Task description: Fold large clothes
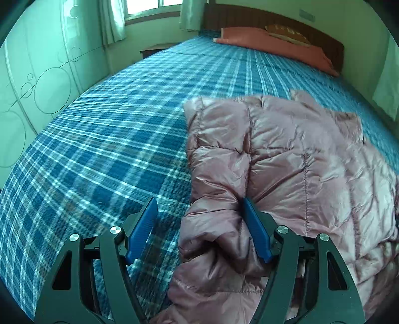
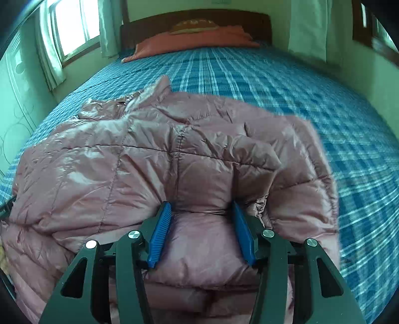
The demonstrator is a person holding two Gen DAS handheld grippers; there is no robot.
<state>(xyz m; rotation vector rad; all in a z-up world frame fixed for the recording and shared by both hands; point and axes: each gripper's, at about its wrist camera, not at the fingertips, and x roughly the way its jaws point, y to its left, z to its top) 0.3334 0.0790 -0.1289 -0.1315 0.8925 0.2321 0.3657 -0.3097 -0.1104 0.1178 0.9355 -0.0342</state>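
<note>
A shiny pink quilted down jacket (image 1: pixel 286 154) lies bunched on a blue plaid bedspread (image 1: pixel 112 137). My left gripper (image 1: pixel 199 202) is open wide over the jacket's left edge. A rolled sleeve-like fold lies between its jaws against the right blue pad (image 1: pixel 254 229), and the left pad hangs over bare bedspread. In the right wrist view the jacket (image 2: pixel 149 159) fills the middle. My right gripper (image 2: pixel 200 203) stands open, its jaws either side of a puffy fold near the hem. The pads do not squeeze it.
A salmon pillow (image 1: pixel 269 42) and a dark wooden headboard (image 2: pixel 194 17) are at the far end of the bed. A pale wardrobe (image 1: pixel 37 74) stands at the left, with a curtained window (image 2: pixel 74 25) and a small nightstand (image 1: pixel 154 48) beyond it. Bedspread (image 2: pixel 324 87) stretches right of the jacket.
</note>
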